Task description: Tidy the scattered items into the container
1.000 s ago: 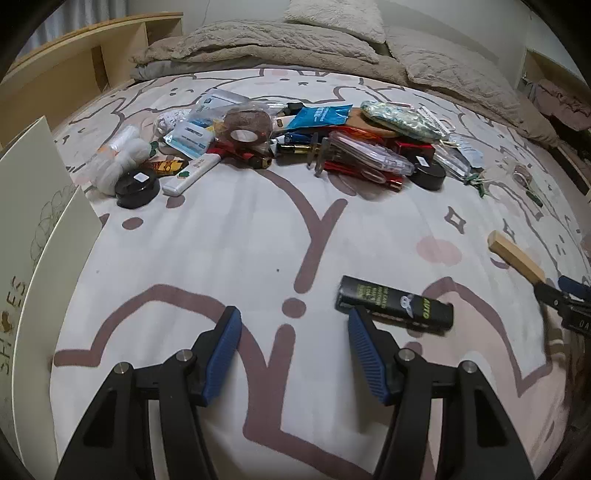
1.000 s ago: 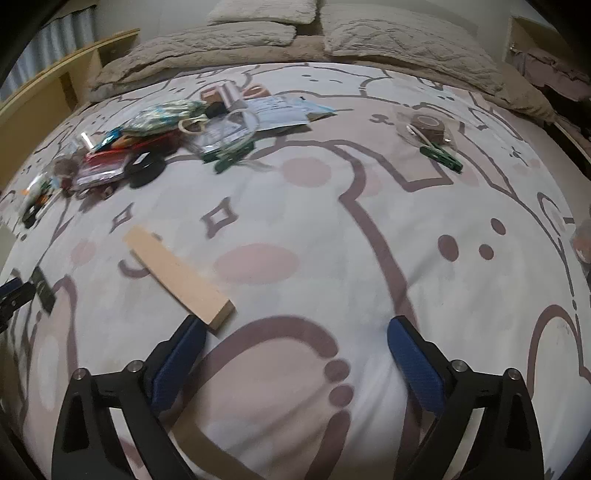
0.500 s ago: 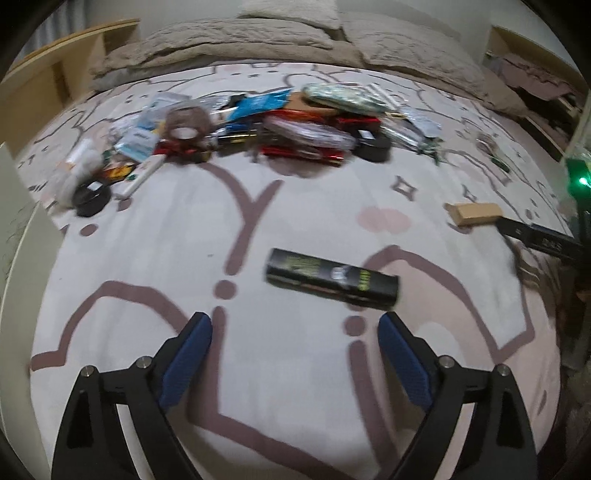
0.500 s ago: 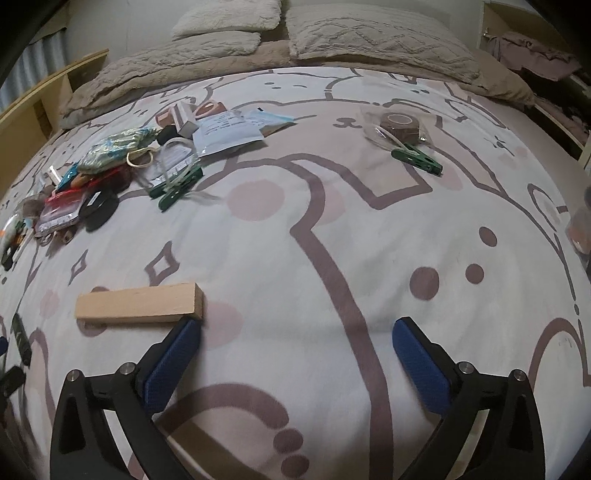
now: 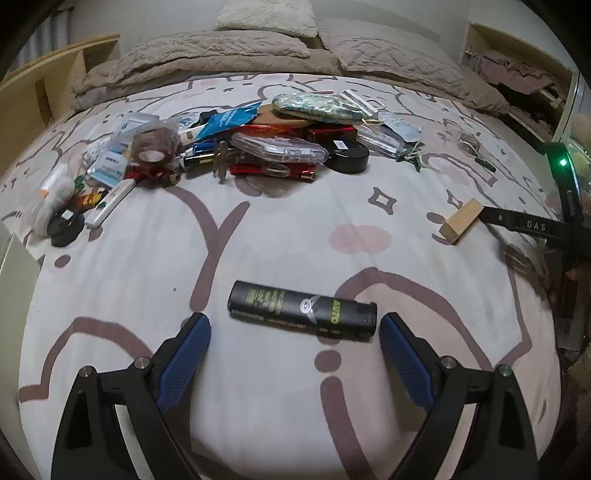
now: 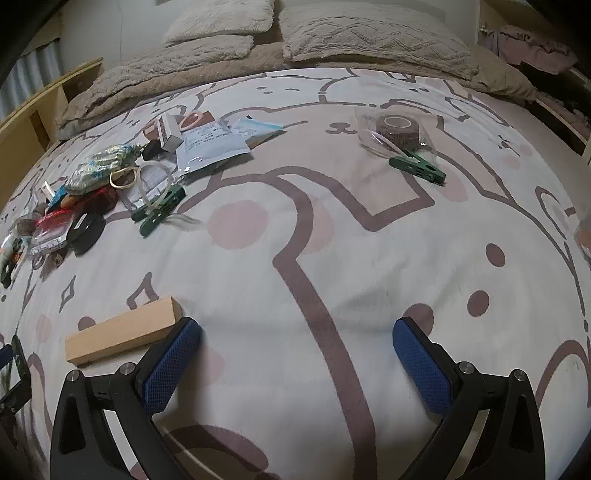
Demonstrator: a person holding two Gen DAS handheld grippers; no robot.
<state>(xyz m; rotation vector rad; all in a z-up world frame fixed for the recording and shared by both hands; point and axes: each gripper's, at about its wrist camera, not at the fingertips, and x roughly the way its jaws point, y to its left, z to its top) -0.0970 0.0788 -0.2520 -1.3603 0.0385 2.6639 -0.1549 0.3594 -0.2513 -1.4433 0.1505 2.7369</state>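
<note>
1. Left wrist view: left hand-held gripper (image 5: 294, 334) has its jaws spread wide, nothing clamped, over the bed (image 5: 280, 229).
2. Black tube (image 5: 302, 309) lies crosswise on the bedspread just beyond the fingertips, apart from both pads.
3. Farther toward the head of the bed, a pile of clutter (image 5: 258, 147): pouches, cases, round black tin.
4. Right wrist view: right hand-held gripper (image 6: 296, 341) also spread apart, holding nothing.
5. Wooden block (image 6: 123, 329) lies just beside its left pad; can't tell if touching.
6. Brown tape roll (image 6: 398, 128) and green clip (image 6: 417, 165) sit farther up, toward the pillows (image 6: 369, 33).
7. No container identifiable in either view.
</note>
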